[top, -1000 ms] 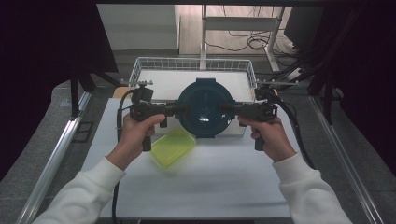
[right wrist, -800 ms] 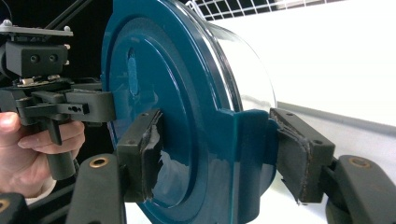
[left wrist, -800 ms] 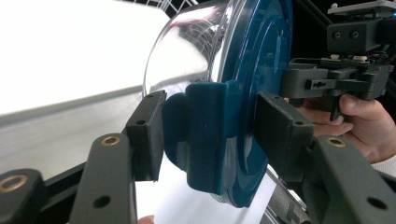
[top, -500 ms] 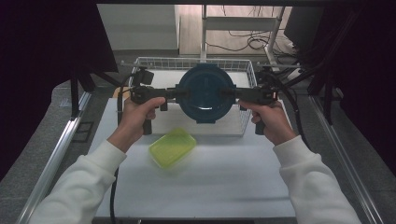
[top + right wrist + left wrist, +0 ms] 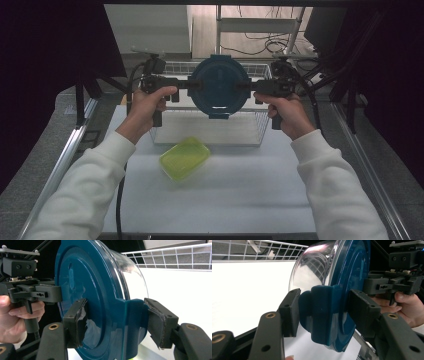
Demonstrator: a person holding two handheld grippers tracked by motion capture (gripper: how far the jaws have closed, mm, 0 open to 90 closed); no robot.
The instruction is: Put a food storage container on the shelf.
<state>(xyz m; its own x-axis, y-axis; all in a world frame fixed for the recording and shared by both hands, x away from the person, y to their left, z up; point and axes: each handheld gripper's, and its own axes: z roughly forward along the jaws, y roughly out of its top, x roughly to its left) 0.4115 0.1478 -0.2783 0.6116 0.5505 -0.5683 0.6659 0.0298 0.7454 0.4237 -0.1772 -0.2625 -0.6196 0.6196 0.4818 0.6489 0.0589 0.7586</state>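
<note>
A round clear container (image 5: 219, 87) with a dark blue lid (image 5: 352, 277) is held up in the air between both grippers, above the wire basket (image 5: 260, 131) at the far side of the table (image 5: 240, 195). The lid is faced toward the high view camera, with the container tipped on its side. The left gripper (image 5: 186, 85) is clamped on the lid's left side latch (image 5: 322, 312), a pad pressed on each side of it. The right gripper (image 5: 250, 86) is clamped on the opposite latch (image 5: 128, 322) the same way, one pad on the lid face and the other on the bowl side. A white basket floor is seen behind the container in both gripper views. A yellow-green tub (image 5: 184, 158) is left lying on the table just in front of the basket, apart from both grippers.
</note>
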